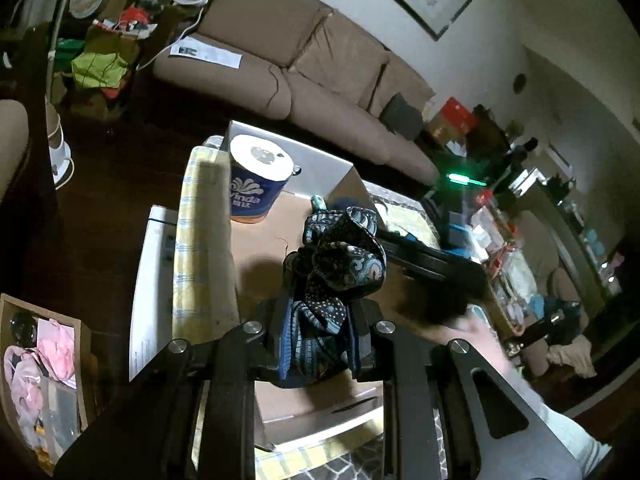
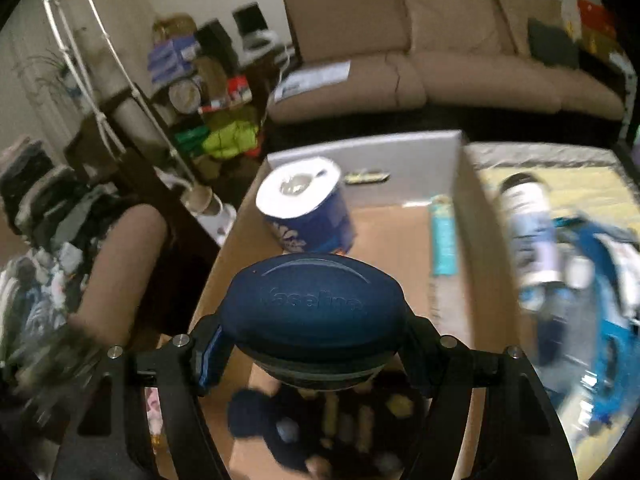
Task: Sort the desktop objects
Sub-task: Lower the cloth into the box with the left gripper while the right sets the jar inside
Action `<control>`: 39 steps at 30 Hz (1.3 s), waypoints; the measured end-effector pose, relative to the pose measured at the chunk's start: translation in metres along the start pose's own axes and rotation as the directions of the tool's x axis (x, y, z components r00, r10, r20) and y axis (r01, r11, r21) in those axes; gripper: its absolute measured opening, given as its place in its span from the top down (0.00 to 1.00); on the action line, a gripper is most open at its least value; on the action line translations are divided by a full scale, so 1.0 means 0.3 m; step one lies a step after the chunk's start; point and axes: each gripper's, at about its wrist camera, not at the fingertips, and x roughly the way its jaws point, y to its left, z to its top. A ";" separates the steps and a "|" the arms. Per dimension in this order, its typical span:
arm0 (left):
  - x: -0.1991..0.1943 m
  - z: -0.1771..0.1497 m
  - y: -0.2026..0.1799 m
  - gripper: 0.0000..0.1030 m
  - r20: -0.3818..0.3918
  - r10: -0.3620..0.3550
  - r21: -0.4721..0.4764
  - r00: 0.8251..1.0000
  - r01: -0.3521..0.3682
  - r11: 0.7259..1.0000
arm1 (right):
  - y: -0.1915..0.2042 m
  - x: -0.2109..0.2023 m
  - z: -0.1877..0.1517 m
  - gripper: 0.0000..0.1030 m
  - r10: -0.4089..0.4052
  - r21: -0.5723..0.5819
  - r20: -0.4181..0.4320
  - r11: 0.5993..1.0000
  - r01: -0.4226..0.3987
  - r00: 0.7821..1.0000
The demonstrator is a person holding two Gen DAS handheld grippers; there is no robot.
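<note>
Both grippers are loaded and positioned over the open brown cardboard box (image 2: 404,240), which already holds a white toilet-paper roll in blue wrapper (image 2: 306,206) at its far end and a slim teal packet (image 2: 443,238) along its right wall. The left gripper (image 1: 320,332) is clamped on a bundle of dark blue paisley-patterned fabric (image 1: 340,264), which bulges loosely above the jaws. The right gripper (image 2: 310,344) has its jaws set wide against the sides of a dark blue oval Vaseline tub (image 2: 312,312), lid facing the camera. Judgement: the step in hand is depositing both items in the box. Recommended practice: lower each over bare cardboard floor, clear of the roll, before releasing. Release the tub low so it does not roll, and ensure the fabric's trailing folds clear the box wall.
</note>
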 end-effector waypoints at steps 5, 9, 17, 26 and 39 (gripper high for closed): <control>0.021 0.005 0.051 0.81 0.000 -0.021 -0.012 1.000 0.021 1.000 | 0.031 0.214 0.041 0.29 -0.024 0.014 -0.066 1.000 0.025 0.998; 0.044 -0.006 0.085 0.81 -0.002 -0.039 -0.028 0.999 0.039 0.999 | 0.057 0.327 0.055 0.29 -0.049 -0.006 -0.086 0.999 0.049 0.995; 0.083 -0.035 0.129 0.81 -0.011 -0.045 -0.055 0.999 0.044 0.998 | 0.018 0.421 0.059 0.28 -0.039 0.047 -0.093 0.998 0.043 0.995; 0.085 -0.048 0.108 0.81 -0.005 -0.058 -0.056 0.998 0.058 0.997 | -0.109 0.275 0.066 0.20 0.100 0.216 -0.035 0.972 -0.090 0.994; 0.088 -0.042 0.099 0.81 -0.008 -0.057 -0.052 0.998 0.057 0.997 | -0.160 0.336 0.032 0.47 0.285 0.401 -0.064 0.885 -0.236 0.956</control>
